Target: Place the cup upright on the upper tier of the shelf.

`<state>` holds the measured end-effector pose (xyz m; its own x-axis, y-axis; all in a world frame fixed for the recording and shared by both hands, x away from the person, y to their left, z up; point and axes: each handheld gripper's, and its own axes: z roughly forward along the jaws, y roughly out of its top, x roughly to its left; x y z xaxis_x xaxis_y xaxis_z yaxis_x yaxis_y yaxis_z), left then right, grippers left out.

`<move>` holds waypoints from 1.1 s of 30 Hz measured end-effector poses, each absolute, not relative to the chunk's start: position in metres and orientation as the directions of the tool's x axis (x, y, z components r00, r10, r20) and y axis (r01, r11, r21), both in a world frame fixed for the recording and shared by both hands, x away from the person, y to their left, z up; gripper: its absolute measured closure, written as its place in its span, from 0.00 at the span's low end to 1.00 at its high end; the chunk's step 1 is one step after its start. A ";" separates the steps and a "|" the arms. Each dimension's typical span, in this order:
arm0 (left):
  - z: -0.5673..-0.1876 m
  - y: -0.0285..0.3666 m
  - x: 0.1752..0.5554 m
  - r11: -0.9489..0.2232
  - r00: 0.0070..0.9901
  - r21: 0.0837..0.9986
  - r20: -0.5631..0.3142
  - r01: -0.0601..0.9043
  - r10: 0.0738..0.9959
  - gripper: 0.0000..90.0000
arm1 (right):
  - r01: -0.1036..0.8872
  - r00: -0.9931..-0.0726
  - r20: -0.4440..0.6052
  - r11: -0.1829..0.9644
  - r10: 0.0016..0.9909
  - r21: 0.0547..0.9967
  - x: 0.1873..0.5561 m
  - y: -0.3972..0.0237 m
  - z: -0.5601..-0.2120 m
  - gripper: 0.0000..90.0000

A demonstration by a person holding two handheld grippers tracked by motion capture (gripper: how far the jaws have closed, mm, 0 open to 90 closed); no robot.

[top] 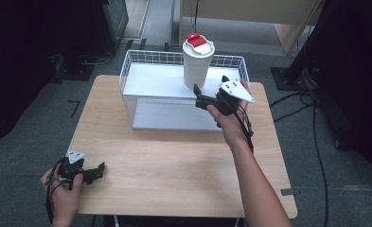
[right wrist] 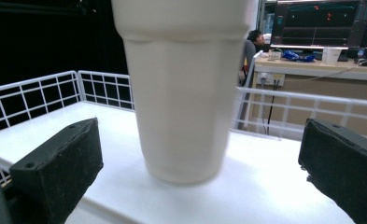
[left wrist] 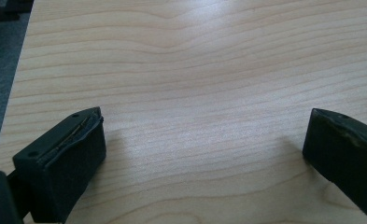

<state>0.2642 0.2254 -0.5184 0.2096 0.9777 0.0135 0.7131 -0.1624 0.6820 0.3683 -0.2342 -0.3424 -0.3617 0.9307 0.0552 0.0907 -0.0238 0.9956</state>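
Note:
A tall white cup (top: 197,66) with a red and white lid (top: 198,42) stands upright on the white floor of a wire basket (top: 127,71) at the back of the wooden table (top: 174,161). My right gripper (top: 210,83) is open at the cup's foot, reaching in over the basket's front right rim. In the right gripper view the cup (right wrist: 186,93) rises just ahead between the two wide-apart jaws of the right gripper (right wrist: 202,122); neither touches it. My left gripper (top: 97,171) rests open at the table's front left corner, and in its own view the left gripper (left wrist: 204,126) has bare wood (left wrist: 195,56) between its jaws.
The basket's wire walls (right wrist: 36,93) rise to the left of the cup and behind it. Cables (top: 316,142) lie on the grey floor to the right of the table. A desk with monitors (right wrist: 321,28) stands far behind. The left gripper is close to the table's left edge (left wrist: 20,84).

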 end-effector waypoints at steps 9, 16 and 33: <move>-0.518 0.225 0.264 -0.162 0.210 0.682 0.013 0.713 0.978 0.00 | 0.099 -0.351 0.059 -0.025 0.935 0.995 0.342 -0.264 -0.361 0.00; -0.519 0.225 0.264 -0.159 0.207 0.684 0.012 0.712 0.978 0.00 | 0.117 -0.310 0.028 0.009 0.950 0.993 0.318 -0.288 -0.389 0.00; -0.518 0.225 0.264 -0.159 0.208 0.683 0.011 0.713 0.978 0.00 | 0.184 -0.237 0.071 -0.027 0.969 0.983 0.287 -0.328 -0.432 0.00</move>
